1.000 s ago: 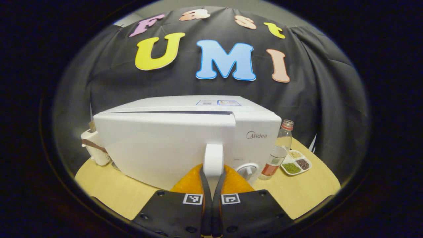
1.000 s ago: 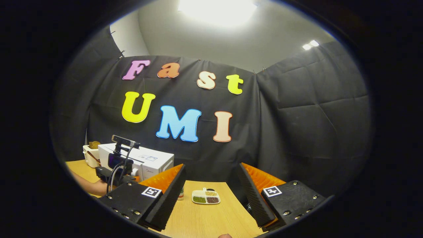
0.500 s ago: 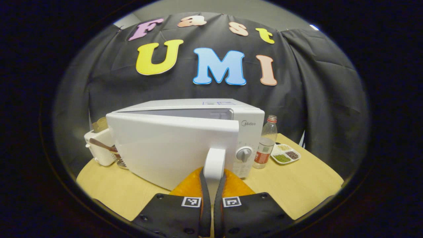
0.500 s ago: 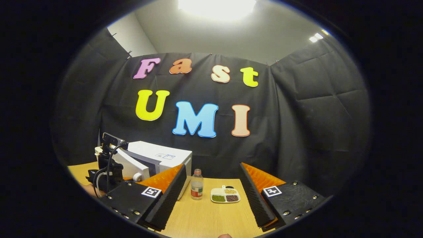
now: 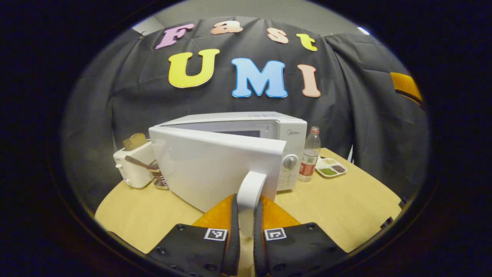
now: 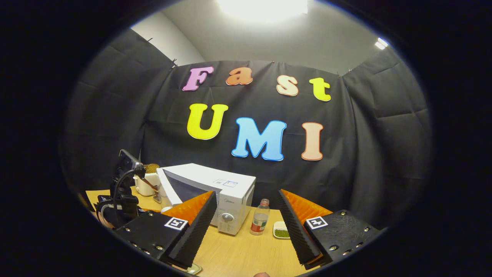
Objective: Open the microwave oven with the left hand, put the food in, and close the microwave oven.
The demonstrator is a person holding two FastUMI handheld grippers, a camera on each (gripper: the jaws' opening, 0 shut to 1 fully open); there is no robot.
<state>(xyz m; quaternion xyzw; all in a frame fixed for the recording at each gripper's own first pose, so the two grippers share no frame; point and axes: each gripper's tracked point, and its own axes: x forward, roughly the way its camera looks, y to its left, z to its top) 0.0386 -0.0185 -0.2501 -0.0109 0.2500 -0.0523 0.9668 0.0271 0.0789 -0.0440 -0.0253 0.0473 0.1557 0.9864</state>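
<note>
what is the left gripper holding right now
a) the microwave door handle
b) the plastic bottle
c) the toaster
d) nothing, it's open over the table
a: in the left gripper view the left gripper has both fingers pressed on the white door handle of the microwave, whose door stands partly open.

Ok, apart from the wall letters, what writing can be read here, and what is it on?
"Midea": brand mark on the microwave front, above the dial.
Sticker on the microwave's top: too small to read.
Marks around the dial: too small to read.
Bottle label: too blurred to read.
Marker squares: black-and-white patterns, no words.
</note>
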